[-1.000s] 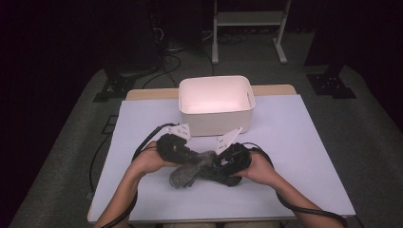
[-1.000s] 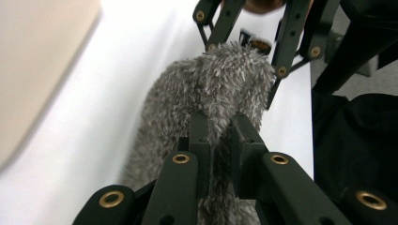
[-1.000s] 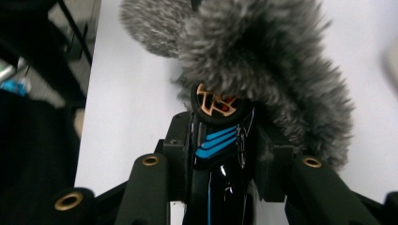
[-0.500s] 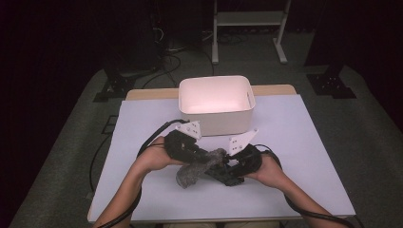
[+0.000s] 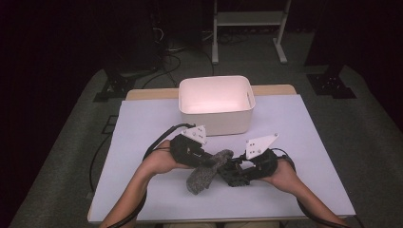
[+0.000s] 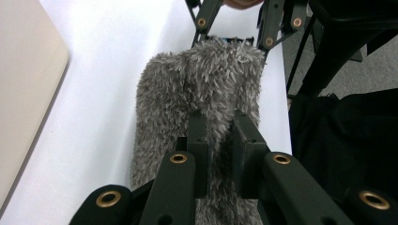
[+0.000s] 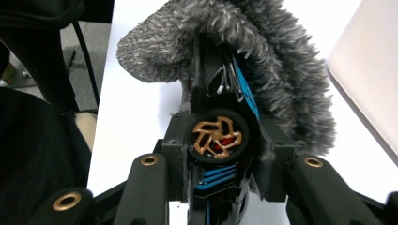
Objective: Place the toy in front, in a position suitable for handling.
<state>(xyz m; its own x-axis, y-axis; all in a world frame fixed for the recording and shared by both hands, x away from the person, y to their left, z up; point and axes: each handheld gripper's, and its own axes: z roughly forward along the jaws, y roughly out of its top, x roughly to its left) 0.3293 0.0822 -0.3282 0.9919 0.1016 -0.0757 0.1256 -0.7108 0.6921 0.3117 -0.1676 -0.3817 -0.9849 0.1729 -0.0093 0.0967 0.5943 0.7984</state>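
White sheeting covers the bench (image 5: 142,123), with a white tub (image 5: 215,105) at its far middle and dark floor around. Near the front edge, the left claw (image 6: 220,140) is clamped on a grey fluffy sock (image 5: 204,172), its jaws pinching the fabric. The right claw (image 7: 220,140) grips a black toy car (image 7: 220,93) with blue stripes and a copper-spoked wheel; the car's far end sits inside the sock. Both claws meet at the sock, just in front of the tub.
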